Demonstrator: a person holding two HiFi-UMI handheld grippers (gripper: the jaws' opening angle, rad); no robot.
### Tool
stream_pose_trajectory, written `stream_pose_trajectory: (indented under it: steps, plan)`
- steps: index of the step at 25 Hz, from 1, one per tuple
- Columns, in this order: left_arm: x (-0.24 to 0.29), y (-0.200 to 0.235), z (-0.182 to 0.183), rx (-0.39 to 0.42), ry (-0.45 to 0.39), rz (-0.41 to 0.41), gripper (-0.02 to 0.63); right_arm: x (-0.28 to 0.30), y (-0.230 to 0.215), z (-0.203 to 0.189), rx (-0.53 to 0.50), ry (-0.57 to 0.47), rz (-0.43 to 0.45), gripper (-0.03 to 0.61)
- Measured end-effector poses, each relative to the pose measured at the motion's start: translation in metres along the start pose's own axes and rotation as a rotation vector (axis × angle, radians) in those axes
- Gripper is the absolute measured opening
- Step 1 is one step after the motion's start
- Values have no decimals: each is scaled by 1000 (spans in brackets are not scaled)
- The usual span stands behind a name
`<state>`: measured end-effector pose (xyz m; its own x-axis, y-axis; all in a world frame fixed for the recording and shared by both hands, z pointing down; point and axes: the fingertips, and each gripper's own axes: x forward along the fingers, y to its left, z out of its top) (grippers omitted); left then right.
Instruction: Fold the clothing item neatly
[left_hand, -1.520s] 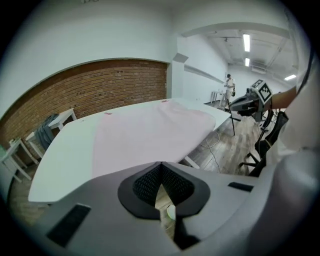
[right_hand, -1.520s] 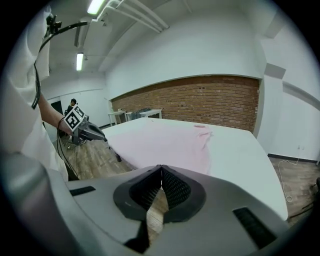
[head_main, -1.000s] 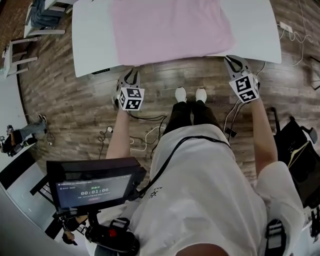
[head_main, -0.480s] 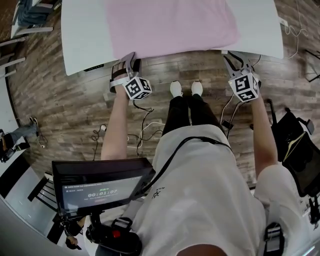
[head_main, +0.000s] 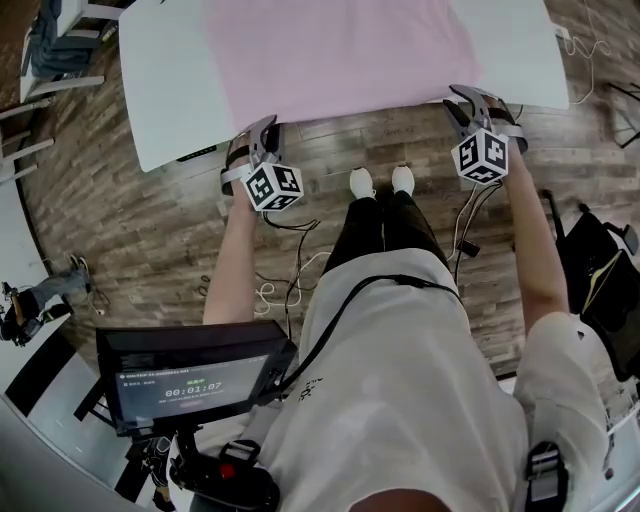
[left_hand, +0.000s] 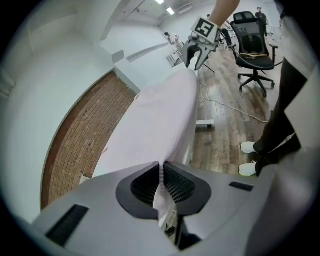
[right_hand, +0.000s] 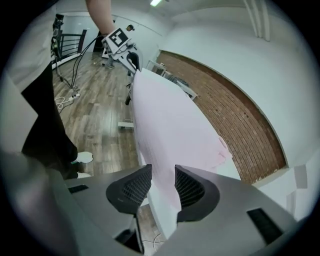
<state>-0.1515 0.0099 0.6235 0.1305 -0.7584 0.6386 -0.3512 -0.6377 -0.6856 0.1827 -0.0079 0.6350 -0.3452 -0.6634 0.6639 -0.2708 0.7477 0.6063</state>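
While the prob. soft, light pink garment (head_main: 330, 50) is lying flat on the desk (head_main: 165, 90), the left gripper (left_hand: 162, 176) is clamping its near-hem corner w/ fingers just closing & the right gripper (right_hand: 159, 186) is straddling the other, fingers apart, just opening.

I count one pink garment (head_main: 330, 50) and one white table (head_main: 165, 90) under it. I'm working two grippers, the left gripper (head_main: 262, 135) and the right gripper (head_main: 468, 100), each carrying one marker cube (head_main: 272, 187), two in all. Two white shoes (head_main: 361, 183) show on the floor, one screen (head_main: 190, 375) sits near left, and the left gripper view gives me one black office chair (left_hand: 255, 47)
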Motion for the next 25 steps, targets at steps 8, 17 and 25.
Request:
stream_pose_trajectory:
  steps: [8,17,25]
  plan:
    - [-5,3,10,-19,-18,-16,26,17,10,-12,-150,70,30,138]
    - [-6,-4,11,-46,-30,-26,26,14,4,-11,-113,86,19,40]
    - [-45,-24,9,-10,-55,-66,26,-33,22,-4,-63,84,-5,40]
